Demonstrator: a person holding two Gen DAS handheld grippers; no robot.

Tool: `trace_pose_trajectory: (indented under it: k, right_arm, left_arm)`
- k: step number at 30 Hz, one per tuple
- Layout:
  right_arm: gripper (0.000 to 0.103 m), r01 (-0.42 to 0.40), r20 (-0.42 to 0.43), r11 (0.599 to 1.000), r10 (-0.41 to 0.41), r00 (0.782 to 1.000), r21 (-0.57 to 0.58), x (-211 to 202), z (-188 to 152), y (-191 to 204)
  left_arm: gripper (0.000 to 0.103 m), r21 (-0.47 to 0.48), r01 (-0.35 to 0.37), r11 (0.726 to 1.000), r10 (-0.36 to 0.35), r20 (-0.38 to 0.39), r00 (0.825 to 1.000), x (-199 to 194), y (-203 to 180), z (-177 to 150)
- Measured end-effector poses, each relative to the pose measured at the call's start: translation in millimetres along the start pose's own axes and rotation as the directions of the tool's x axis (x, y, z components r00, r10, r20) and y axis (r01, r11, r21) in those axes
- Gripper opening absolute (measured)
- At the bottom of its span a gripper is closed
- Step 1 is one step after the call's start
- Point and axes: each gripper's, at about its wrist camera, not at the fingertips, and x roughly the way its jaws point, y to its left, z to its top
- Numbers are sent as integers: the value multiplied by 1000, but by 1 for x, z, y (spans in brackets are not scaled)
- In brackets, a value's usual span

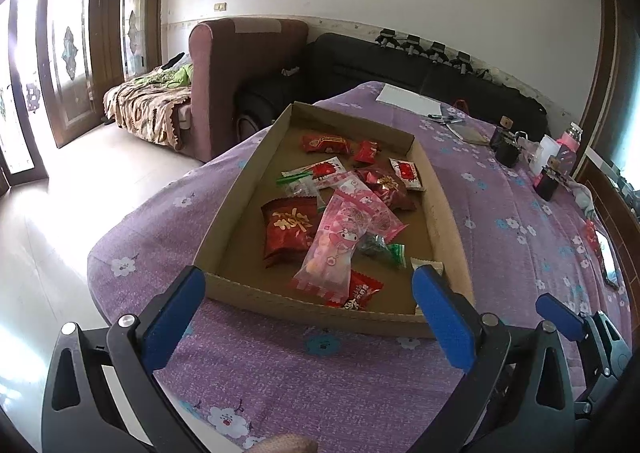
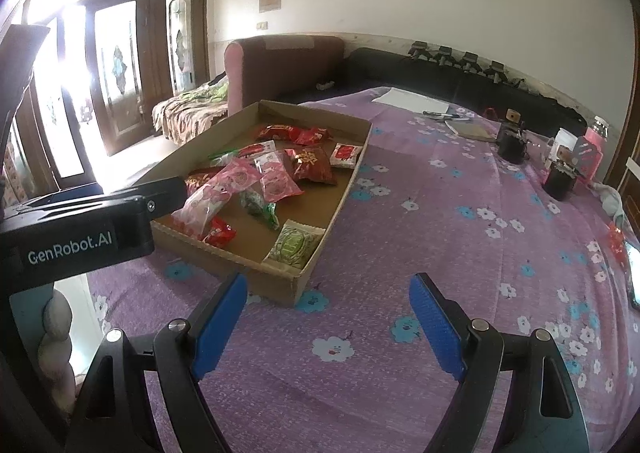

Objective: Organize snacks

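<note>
A purple flower-print cloth [image 1: 280, 373] covers the table in a living room. On it lies a shallow brown cardboard tray [image 1: 240, 213] holding red, pink and green wrapped snacks [image 1: 340, 237]. The left gripper [image 1: 310, 317], with blue pads, hangs spread and empty just before the tray's near wall. The right gripper [image 2: 328, 325] gapes empty over bare cloth, right of the tray's near corner.

White lettering "GenRobot.AI" stands on the black left gripper [image 2: 92, 213]; the snack wrappers' print is illegible.
</note>
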Motion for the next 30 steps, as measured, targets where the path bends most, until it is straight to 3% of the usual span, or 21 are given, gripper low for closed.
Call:
trace_pose_trajectory:
  k: [30]
  right_arm:
    - [85,-20,-9,1000,20,1000,13,4,1,-2]
  left_arm:
    - [103,-4,3,1000,-3,-40,999,9,-1,-2]
